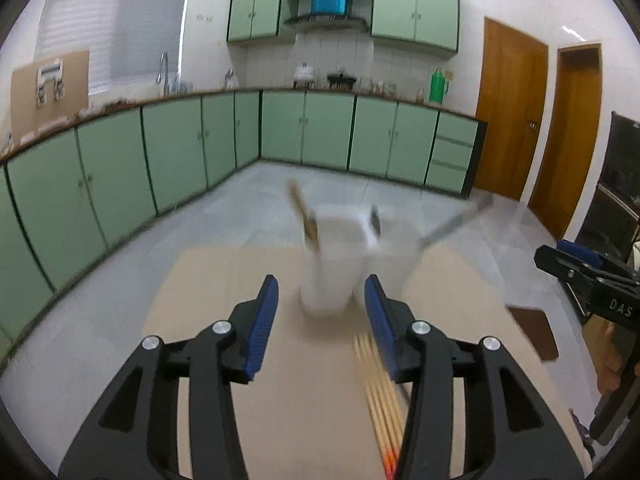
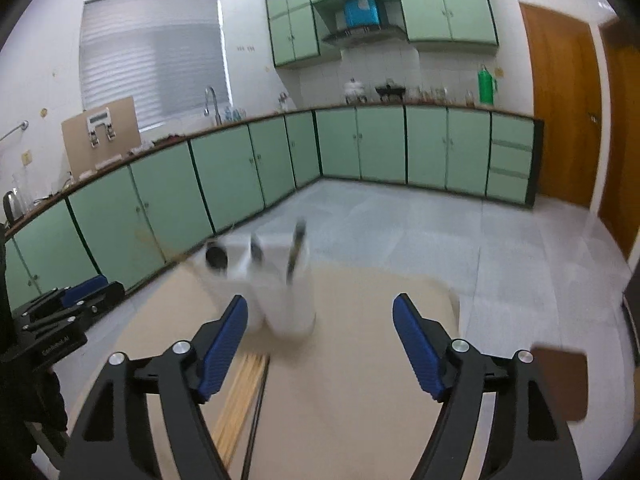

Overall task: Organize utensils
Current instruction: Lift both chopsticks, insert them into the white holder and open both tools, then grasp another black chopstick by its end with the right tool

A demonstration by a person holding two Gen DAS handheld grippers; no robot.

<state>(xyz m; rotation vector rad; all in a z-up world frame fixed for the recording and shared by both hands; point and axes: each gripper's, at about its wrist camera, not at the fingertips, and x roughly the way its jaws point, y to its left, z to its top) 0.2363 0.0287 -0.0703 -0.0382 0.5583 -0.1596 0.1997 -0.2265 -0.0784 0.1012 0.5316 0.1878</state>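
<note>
A white utensil holder (image 1: 332, 264) with compartments stands on a beige table (image 1: 224, 304). It holds a wooden utensil (image 1: 305, 216), a dark spoon (image 1: 375, 220) and a grey-handled utensil (image 1: 456, 222). Wooden chopsticks (image 1: 380, 396) lie on the table under my left gripper's right finger. My left gripper (image 1: 322, 300) is open and empty, just short of the holder. In the right wrist view the holder (image 2: 280, 280) stands ahead, and the chopsticks (image 2: 240, 396) lie beside the left finger. My right gripper (image 2: 320, 324) is open and empty.
A brown flat piece (image 2: 560, 384) lies at the table's right edge. Green kitchen cabinets (image 1: 180, 152) line the far walls, with wooden doors (image 1: 512, 112) to the right. The right gripper also shows at the right edge of the left wrist view (image 1: 580, 276).
</note>
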